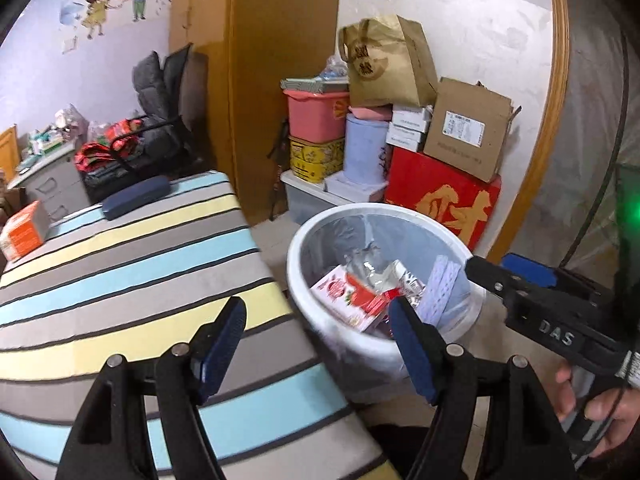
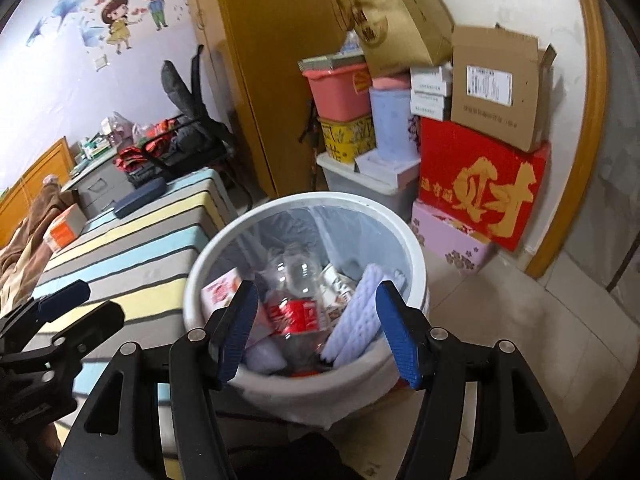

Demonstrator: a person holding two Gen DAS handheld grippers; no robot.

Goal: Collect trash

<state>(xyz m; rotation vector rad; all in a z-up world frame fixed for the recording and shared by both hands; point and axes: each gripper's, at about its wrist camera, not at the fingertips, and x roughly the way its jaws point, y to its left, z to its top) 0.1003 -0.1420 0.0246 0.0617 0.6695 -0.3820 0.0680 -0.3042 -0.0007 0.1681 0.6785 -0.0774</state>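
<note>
Both the right gripper (image 2: 316, 332) and the left gripper (image 1: 316, 344) gape wide, holding nothing, above the white bin (image 2: 208, 256) at frame centre. The drop looks finished; next probably comes fetching the orange box (image 1: 24, 232) at left, if it is trash.

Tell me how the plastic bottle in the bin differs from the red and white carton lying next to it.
The plastic bottle is clear and rounded with a red label, while the carton is opaque, boxy and flat-sided. The bottle lies near the middle of the heap; the carton leans against the side of the white bin nearest the striped bed. The bottle looks crumpled; the carton keeps its shape. Both sit inside the lined bin, apart from either claw.
</note>
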